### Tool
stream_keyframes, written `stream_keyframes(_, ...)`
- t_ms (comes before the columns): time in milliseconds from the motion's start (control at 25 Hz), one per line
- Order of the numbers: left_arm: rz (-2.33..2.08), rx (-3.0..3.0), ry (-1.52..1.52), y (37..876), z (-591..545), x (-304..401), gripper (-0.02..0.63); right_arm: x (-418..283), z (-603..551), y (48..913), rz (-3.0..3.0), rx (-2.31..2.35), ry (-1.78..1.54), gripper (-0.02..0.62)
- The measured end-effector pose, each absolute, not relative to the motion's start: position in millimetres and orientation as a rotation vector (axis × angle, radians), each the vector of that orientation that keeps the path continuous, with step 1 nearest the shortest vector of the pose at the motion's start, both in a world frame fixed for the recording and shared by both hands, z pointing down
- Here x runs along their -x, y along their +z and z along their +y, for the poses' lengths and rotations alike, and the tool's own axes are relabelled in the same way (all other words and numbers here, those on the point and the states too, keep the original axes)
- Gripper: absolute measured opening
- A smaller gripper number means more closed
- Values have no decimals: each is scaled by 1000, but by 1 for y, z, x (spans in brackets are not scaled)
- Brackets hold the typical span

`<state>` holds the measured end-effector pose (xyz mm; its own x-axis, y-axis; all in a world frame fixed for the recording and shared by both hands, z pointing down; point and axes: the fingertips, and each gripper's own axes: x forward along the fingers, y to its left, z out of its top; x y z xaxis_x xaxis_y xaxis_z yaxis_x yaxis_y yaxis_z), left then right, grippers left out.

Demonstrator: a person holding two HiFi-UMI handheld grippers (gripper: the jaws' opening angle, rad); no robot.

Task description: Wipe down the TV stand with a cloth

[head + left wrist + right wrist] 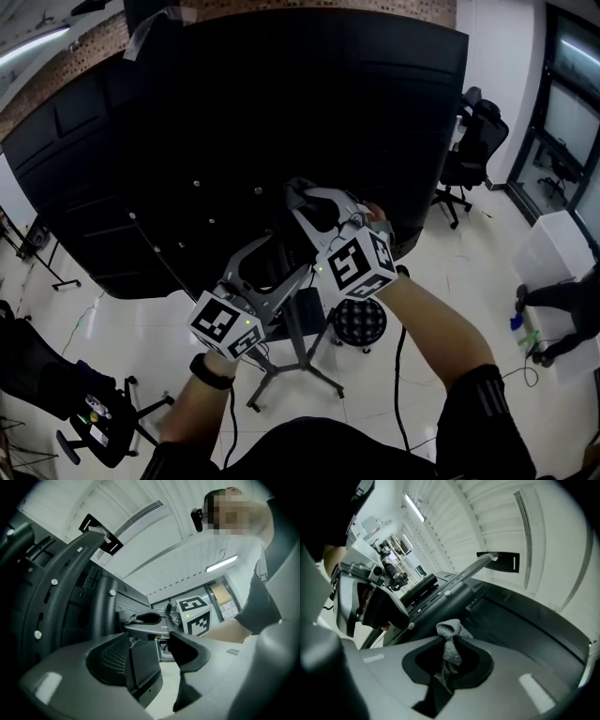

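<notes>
**Right tool** (449,667): jaws clamped on grey cloth (451,639), a short tuft protruding, near the TV stand (307,323) behind the TV (281,122).
**Left tool** (157,651): jaws apart, empty.
**Risk:** the short tuft may let bare jaw tips scrape the stand, or the cloth slip free.

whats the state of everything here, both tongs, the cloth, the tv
Left tongs: open, nothing between them.
Right tongs: shut on the grey knitted cloth.
Grey knitted cloth: bunched, its end poking out past the tongs.
Large black TV: mounted on the grey metal stand, back towards the person.
</notes>
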<state>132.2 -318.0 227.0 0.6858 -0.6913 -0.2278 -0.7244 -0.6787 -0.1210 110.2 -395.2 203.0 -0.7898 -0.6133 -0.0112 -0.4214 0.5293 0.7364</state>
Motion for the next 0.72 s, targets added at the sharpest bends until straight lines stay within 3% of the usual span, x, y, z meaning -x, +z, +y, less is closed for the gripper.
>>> stream_keyframes(360,1193,2688,186,235,-312,-124,298,-110,-406,228,-2530,-855,-1085,44)
stream_keyframes(720,1104,2736,189,238,-320,-163,298,-182,-433,240,-2432,-981,-1025,44)
